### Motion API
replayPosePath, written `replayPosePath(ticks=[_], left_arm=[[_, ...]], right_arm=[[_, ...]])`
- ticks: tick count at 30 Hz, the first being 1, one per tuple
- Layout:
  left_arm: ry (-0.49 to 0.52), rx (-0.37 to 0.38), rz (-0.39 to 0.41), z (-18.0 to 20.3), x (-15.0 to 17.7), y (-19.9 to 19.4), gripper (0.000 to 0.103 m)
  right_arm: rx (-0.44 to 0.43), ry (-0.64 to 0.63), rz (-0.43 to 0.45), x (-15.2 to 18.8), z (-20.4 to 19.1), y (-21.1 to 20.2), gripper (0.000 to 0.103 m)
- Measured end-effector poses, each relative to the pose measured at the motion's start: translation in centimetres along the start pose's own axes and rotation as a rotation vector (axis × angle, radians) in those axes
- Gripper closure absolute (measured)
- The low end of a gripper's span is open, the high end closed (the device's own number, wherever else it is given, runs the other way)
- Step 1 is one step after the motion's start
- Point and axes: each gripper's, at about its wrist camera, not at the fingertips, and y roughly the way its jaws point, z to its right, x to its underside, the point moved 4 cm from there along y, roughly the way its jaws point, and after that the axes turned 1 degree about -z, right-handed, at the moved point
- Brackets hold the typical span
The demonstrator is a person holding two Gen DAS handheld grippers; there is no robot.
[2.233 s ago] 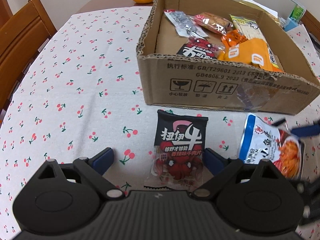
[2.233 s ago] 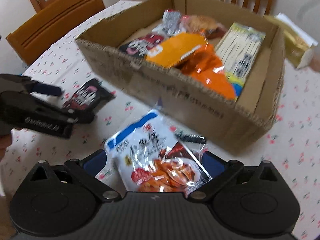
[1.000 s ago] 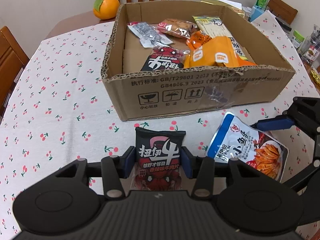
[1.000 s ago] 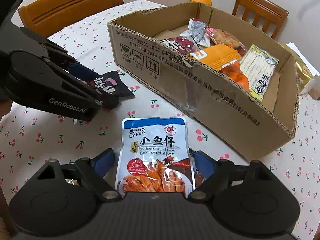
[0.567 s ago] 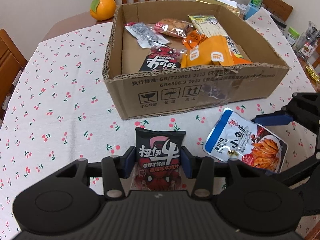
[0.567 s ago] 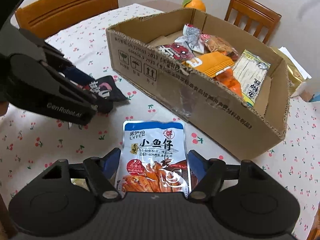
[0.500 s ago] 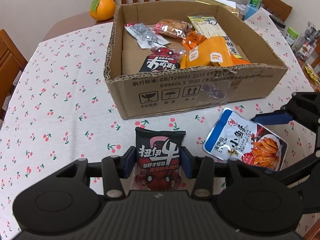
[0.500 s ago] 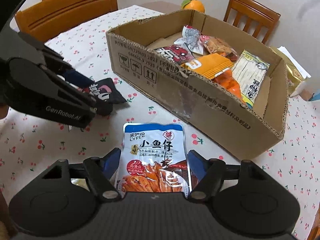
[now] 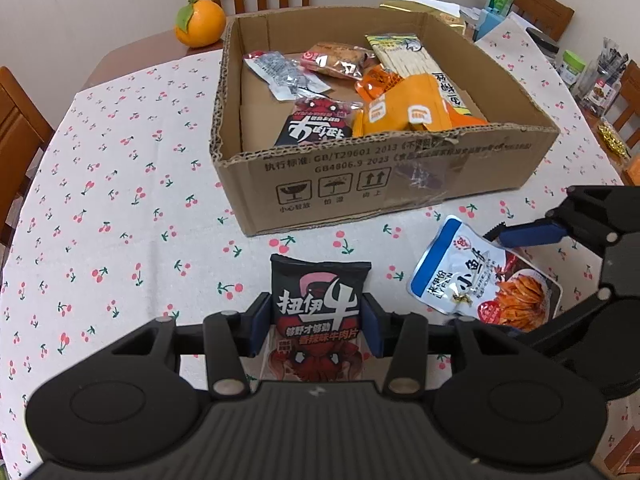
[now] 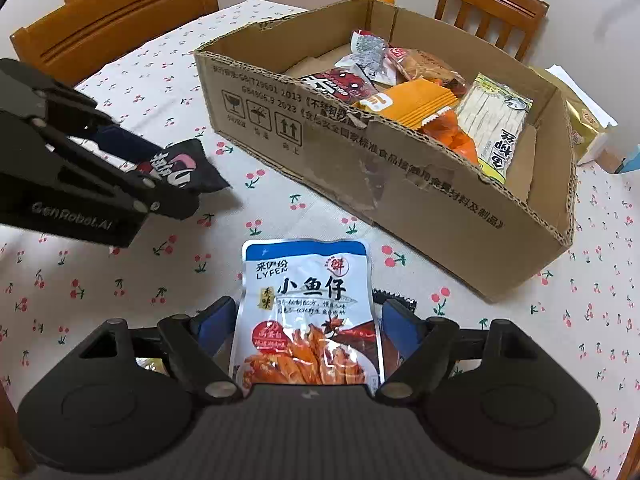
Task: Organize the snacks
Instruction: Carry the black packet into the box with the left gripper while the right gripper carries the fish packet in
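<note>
A black beef-snack packet with red print is clamped between the pads of my left gripper, just in front of the cardboard box. The right wrist view shows this packet sticking out of the left gripper. A white-and-blue fish-snack pouch lies between the fingers of my right gripper. Those jaws are opening, and the pads stand just off the pouch's edges. In the left wrist view the pouch lies right of the black packet, inside the right gripper. The box holds several snack packets.
An orange sits on bare table beyond the box's far left corner. Wooden chairs ring the table. Jars and packets crowd the far right. The cherry-print cloth left of the box is flat.
My left gripper has shut on the black packet and stays shut on it. The right jaws narrowed around the fish pouch, then widened a little. Both views now sit farther back from the box.
</note>
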Motion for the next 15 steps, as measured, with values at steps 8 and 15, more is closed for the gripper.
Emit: replayPosePath(ticks=[8, 15], left_arm=[[0.015, 0.020, -0.010, 0.1, 0.0, -1.1, 0.057], [0.036, 0.052, -0.013, 0.3, -0.2, -4.0, 0.057]], right_arm=[[0.020, 0.019, 0.005, -0.3, -0.1, -0.6, 0.026], [0.016, 0.021, 0.037, -0.9, -0.2, -4.2, 0.026]])
